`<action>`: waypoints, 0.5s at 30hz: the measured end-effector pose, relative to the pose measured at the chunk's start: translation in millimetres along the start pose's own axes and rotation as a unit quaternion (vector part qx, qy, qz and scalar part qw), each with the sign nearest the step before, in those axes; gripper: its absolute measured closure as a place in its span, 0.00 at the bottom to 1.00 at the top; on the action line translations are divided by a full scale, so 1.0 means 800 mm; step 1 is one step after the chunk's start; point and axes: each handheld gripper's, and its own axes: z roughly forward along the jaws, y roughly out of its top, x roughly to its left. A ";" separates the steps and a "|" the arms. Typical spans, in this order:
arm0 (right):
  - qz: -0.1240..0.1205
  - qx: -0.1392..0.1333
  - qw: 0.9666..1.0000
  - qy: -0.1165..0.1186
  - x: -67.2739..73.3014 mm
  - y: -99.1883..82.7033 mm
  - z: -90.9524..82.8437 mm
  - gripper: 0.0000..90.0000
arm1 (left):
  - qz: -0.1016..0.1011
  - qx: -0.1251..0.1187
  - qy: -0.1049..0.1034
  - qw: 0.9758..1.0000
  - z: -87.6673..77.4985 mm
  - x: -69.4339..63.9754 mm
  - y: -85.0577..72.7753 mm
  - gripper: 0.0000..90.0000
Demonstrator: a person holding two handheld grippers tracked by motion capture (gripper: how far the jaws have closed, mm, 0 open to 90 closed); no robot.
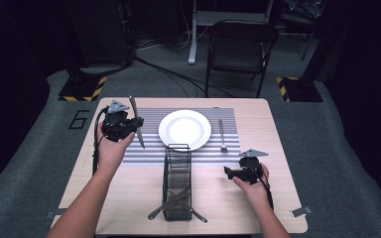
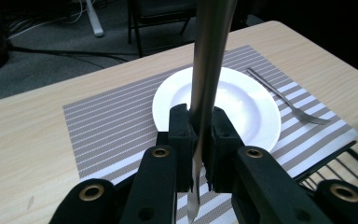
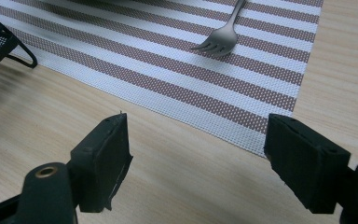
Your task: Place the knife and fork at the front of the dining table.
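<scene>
We take the plate (image 1: 184, 129) as our landmark; it sits in the middle of the striped mat (image 1: 154, 116) on the table (image 1: 278, 129). Left of the plate, our left gripper (image 1: 129, 124) is clenched on a knife (image 1: 137, 121), which it holds above the mat's left part. In the left gripper view the knife (image 2: 209, 70) stands nearly upright between the jaws, with the plate (image 2: 242, 100) just behind it and its lower end poking out below the pads. Right of the plate, a fork (image 1: 222, 135) lies flat on the mat. Our right gripper (image 1: 230, 172) rests in front of the plate and to its right, near the mat's edge, its jaws released and wide apart over bare wood. A wire rack (image 1: 177, 181) stands in front of the plate, holding more cutlery.
</scene>
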 end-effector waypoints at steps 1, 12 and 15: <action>-0.001 0.000 1.000 -0.001 0.000 0.000 0.000 0.24 | -0.002 0.000 0.001 1.000 0.002 0.002 -0.003 0.92; -0.007 0.002 1.000 0.002 0.000 0.000 0.002 0.24 | -0.011 0.021 0.015 1.000 0.022 0.017 -0.043 0.92; -0.005 0.002 1.000 0.004 0.000 0.000 0.002 0.24 | -0.016 0.022 0.020 0.999 0.027 0.021 -0.053 0.92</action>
